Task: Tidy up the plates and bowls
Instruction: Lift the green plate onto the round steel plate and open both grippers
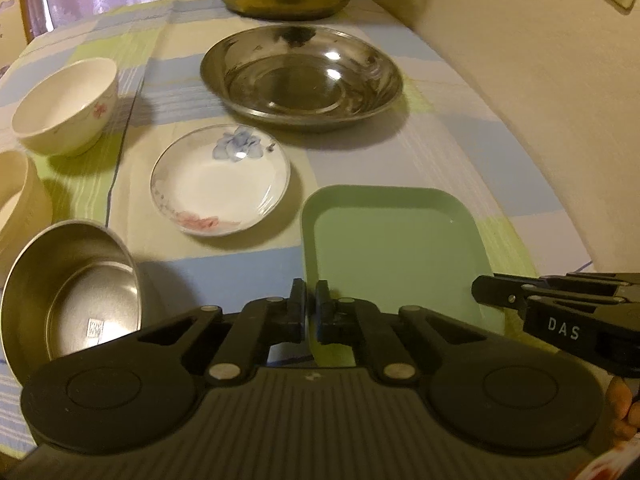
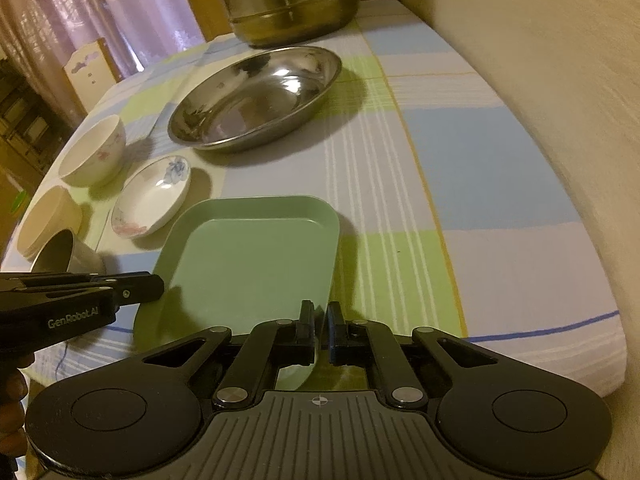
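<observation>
Both hand-held grippers, left hand-held gripper (image 1: 311,304) and right hand-held gripper (image 2: 320,322), clamp the green tray's (image 1: 396,248) near rim, probably to lift it level.

My jaws on both sides pinched the near rim of the green rectangular tray (image 1: 396,248). Beyond it lay the small white saucer (image 1: 220,180) with a blue flower, upright and empty. Farther back sat the wide steel plate (image 1: 300,80). To the left stood the white bowl (image 1: 66,106) and the steel bowl (image 1: 72,292), tilted.
</observation>
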`<move>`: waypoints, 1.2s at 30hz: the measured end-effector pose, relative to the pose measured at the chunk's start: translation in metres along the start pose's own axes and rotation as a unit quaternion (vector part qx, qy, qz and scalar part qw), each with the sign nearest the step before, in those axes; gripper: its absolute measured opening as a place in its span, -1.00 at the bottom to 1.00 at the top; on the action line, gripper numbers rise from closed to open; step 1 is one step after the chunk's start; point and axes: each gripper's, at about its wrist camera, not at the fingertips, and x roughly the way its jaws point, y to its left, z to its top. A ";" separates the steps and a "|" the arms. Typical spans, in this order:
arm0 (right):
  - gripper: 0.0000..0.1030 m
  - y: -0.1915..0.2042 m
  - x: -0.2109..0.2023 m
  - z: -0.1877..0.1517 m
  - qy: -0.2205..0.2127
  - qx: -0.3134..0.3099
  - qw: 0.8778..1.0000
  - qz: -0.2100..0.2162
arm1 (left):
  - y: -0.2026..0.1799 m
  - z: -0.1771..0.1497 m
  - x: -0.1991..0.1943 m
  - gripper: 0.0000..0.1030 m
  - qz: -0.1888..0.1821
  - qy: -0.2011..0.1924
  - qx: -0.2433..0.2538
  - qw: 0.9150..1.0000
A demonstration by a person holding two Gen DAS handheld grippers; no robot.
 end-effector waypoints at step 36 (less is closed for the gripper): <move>-0.88 0.036 0.067 0.162 -0.070 0.026 0.997 -0.034 | 0.071 0.168 0.053 -0.93 -0.031 -0.048 0.017 0.998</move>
